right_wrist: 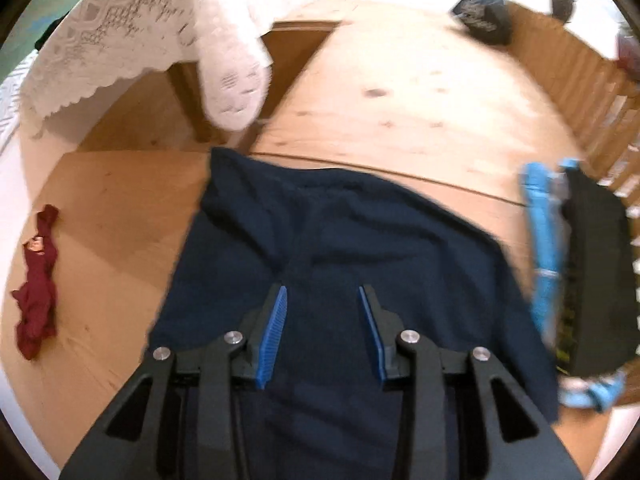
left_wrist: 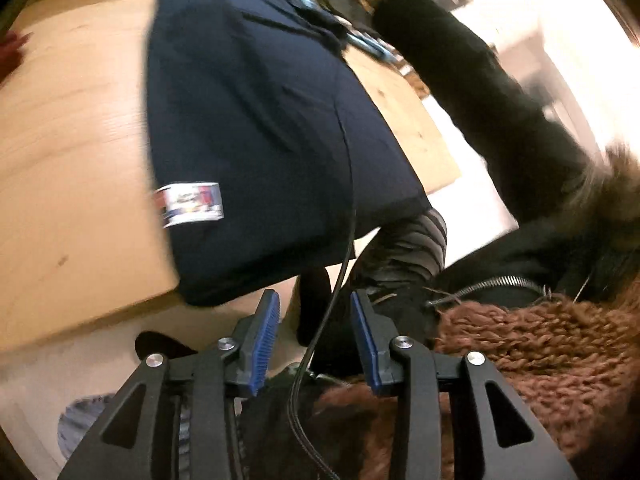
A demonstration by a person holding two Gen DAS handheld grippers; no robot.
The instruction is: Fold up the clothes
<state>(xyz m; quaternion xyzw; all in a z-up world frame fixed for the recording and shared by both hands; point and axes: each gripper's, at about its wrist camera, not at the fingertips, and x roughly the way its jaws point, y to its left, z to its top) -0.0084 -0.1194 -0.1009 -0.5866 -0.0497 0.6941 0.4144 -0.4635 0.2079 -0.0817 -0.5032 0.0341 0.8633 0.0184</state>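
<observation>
Wooden table carrying navy garment, lying flat, near end hanging over table edge. Right gripper hovering directly above cloth, fingers spreading wide, gripping nothing. Left gripper sitting off table, below overhanging hem, likewise spread and empty. Garment's long axis running away from both; right one looking nearer.

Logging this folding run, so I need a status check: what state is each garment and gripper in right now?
left gripper: open, empty, off the table edge
right gripper: open, empty, over the navy garment
navy garment: spread flat, overhanging the wooden table
red garment: crumpled
blue clothes: stacked
</observation>
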